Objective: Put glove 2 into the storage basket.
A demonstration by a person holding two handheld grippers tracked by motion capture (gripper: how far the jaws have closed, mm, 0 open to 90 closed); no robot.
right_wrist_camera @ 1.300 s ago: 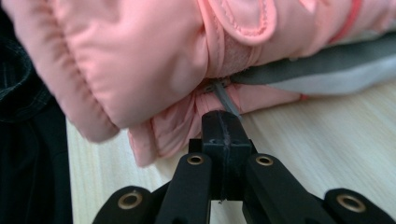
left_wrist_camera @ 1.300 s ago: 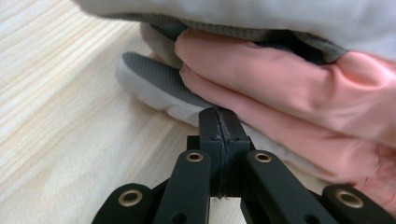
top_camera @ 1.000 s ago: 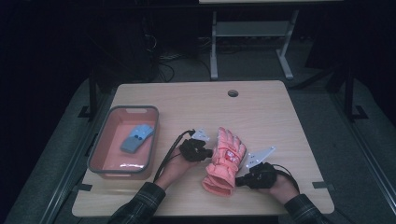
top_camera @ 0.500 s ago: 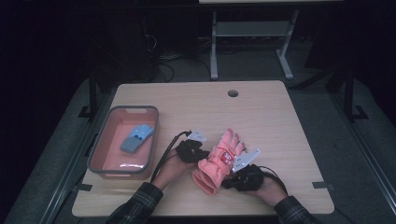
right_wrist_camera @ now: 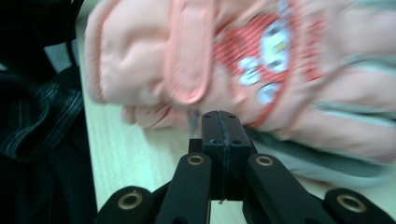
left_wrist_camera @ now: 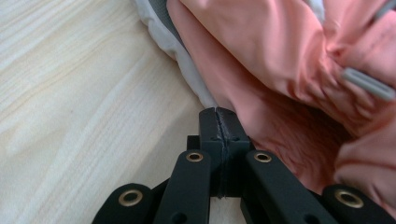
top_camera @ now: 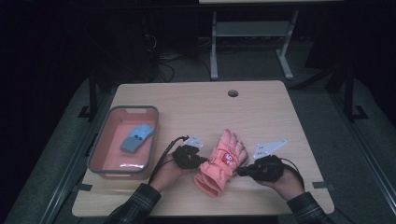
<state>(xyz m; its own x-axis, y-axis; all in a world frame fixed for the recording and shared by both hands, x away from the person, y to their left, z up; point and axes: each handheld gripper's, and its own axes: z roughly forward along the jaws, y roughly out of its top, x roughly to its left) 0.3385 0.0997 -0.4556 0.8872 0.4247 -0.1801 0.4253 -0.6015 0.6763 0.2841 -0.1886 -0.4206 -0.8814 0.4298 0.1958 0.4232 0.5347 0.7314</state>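
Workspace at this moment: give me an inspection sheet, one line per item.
Surface: light wooden table with a round hole near the far edge.
Job's things: pink glove lying between the two claws.
Clutter: pink bin at the left, a blue glove inside.
Grippers: left claw shut at the glove's edge; right claw shut at its other side; a grip on fabric cannot be told.
Cables: black cable trailing from the left claw.
Surroundings: dark room, grey table frame behind.

High view: dim, dark surroundings, glare in the tray point(top_camera: 122, 165). Gripper views: bright, even light; the glove point(right_wrist_camera: 261, 70) is motion-blurred.
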